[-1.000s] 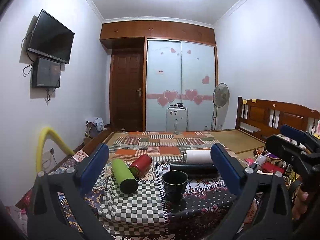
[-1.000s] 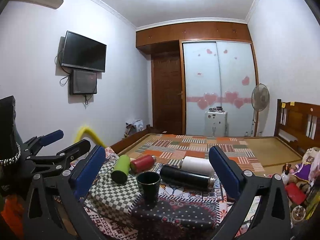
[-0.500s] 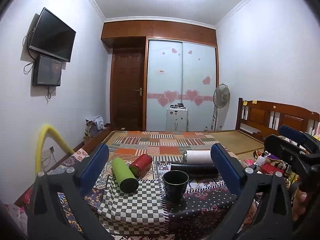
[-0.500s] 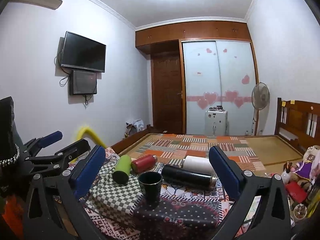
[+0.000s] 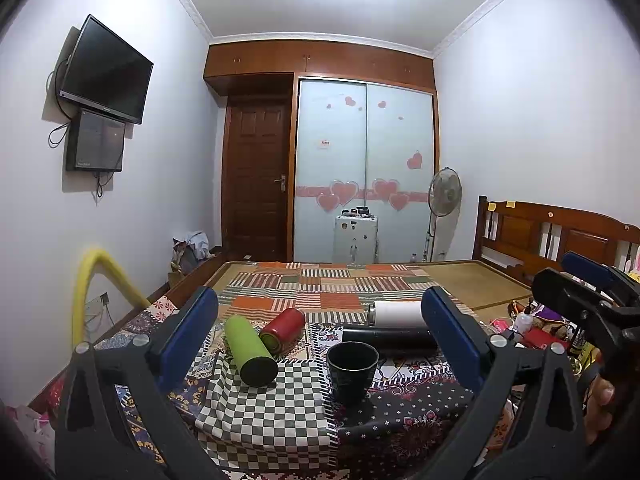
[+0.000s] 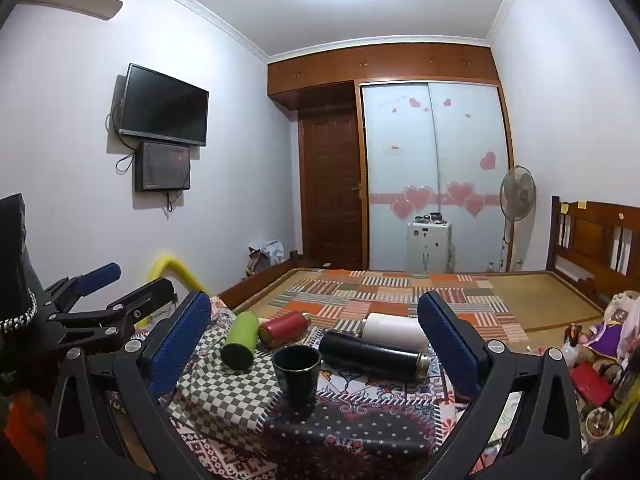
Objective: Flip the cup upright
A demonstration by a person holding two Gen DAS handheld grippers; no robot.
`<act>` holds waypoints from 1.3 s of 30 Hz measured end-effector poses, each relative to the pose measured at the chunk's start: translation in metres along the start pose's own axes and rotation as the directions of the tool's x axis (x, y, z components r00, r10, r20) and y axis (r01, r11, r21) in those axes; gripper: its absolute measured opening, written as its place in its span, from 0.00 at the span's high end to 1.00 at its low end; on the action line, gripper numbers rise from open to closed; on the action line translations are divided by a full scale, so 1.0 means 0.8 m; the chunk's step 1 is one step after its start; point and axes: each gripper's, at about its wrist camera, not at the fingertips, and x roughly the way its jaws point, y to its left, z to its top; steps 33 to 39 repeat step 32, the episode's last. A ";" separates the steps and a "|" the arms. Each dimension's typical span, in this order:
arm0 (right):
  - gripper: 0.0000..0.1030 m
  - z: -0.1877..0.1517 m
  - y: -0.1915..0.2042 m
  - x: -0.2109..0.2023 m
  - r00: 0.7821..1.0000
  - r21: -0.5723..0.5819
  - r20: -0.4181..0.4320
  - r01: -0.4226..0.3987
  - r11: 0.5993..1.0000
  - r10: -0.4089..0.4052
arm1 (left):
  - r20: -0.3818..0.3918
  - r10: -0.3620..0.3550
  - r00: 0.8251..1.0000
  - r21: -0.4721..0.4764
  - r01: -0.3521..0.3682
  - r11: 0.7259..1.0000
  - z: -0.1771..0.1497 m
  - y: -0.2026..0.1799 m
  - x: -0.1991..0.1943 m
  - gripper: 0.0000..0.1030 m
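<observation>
The dark cup [image 5: 352, 372] is seen standing upright, mouth up, on the patterned cloth [image 5: 400, 420], just in front of the black flask [image 5: 388, 337]. The left tongs [image 5: 320, 340] are held spread wide and empty; the right tongs [image 6: 314, 344] likewise, well back from the cup [image 6: 297, 374].

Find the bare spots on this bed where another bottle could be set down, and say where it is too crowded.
Free: the checked cloth in front of the green bottle, left of the cup; the dotted dark cloth before the cup; the striped quilt behind all the bottles. Crowded: the middle row, where the red bottle lies against the green one and the black bottle sits close before the white one.
</observation>
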 end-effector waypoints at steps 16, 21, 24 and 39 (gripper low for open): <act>0.00 -0.001 -0.002 0.001 1.000 0.010 -0.003 0.004 1.000 -0.004 | 0.000 -0.015 1.000 0.021 0.015 1.000 -0.001 -0.006 0.001 0.00; 0.00 -0.002 -0.003 0.001 1.000 0.016 -0.001 0.011 1.000 -0.011 | -0.007 -0.021 1.000 0.020 0.021 1.000 -0.002 -0.008 0.004 0.00; 0.00 -0.003 -0.004 0.001 1.000 0.020 -0.002 0.016 1.000 -0.016 | -0.012 -0.023 1.000 0.015 0.023 1.000 -0.003 -0.007 0.007 0.00; 0.00 -0.006 -0.006 0.006 1.000 0.029 -0.012 0.026 0.999 -0.025 | -0.032 -0.027 0.999 0.003 0.027 1.000 -0.006 -0.003 0.014 0.00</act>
